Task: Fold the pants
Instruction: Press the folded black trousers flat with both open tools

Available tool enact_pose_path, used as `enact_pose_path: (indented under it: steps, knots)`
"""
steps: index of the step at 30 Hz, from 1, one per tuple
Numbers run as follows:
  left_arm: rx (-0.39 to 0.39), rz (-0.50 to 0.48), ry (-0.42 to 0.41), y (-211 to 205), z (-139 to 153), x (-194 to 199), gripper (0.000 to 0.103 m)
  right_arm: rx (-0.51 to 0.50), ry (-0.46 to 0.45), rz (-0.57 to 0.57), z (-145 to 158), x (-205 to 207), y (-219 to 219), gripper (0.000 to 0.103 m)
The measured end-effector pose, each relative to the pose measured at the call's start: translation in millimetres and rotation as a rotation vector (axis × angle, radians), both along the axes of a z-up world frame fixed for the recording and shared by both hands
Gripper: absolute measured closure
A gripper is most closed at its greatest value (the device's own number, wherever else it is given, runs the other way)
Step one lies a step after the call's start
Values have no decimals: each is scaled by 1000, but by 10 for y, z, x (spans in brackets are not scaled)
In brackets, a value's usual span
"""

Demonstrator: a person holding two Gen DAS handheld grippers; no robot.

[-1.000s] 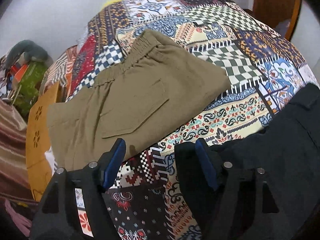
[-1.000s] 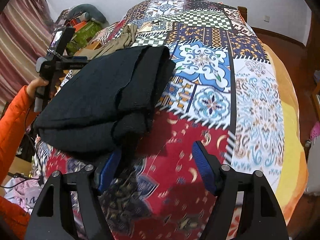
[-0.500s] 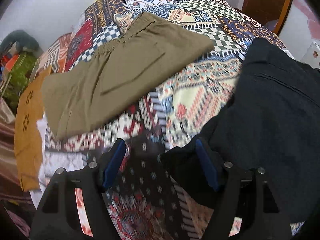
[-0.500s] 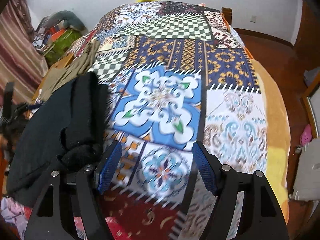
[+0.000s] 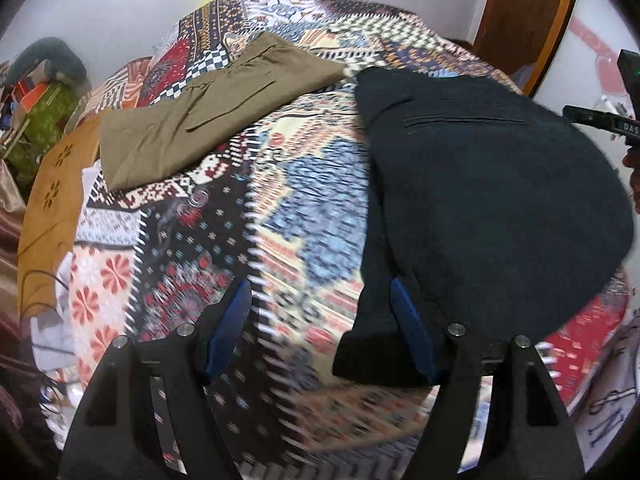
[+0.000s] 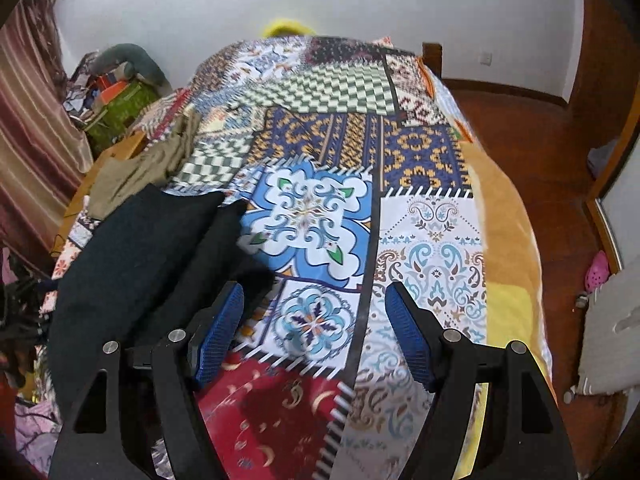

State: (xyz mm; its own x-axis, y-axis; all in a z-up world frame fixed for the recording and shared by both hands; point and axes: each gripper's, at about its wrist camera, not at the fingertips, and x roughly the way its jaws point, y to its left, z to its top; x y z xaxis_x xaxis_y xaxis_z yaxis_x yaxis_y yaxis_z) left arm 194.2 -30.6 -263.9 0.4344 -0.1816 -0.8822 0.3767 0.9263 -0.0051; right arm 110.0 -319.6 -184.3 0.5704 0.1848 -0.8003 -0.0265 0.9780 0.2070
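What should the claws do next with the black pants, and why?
Probably lower the left claw onto the near edge of the black pants and pinch it. Both claws are open and empty, the olive pants already lie folded, and the black pair looks bunched beside the right claw.

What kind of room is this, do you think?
Most likely a bedroom in a home: a bed covered by a patchwork quilt, folded black pants and olive pants lying on it, and a striped curtain beside it.
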Motion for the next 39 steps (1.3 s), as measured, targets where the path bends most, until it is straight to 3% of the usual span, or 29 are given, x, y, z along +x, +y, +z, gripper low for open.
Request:
enact_pose_path:
  steps: [5,11,18,24,27,31,35,39]
  knots:
    - [2,75,-28,-37,56,-127,31,-19,-47,30,155,-193,149,33]
    - [-29,155,-115,95,413,-104,31,-2,-87,82,273,-343,386,33]
    - [-99,86,-191,-226,726,42,31,24,-147,151,393,-284,740,33]
    - [-50,-17,-151,-728,489,323,31,9,-156,203,260,-150,966,33]
    - [-13,-23,-113,-819,272,455,31,-1,-100,207,74,-64,987,34]
    - [-40,-19,-59,-788,70,525,26,-6,-19,190,-212,-10,901,35]
    - [-40,-29,-61,-762,103,494,26,87,17,173,-311,-43,755,35]
    - [-25,-34,-83,-683,205,427,26,65,9,159,-204,-93,759,35]
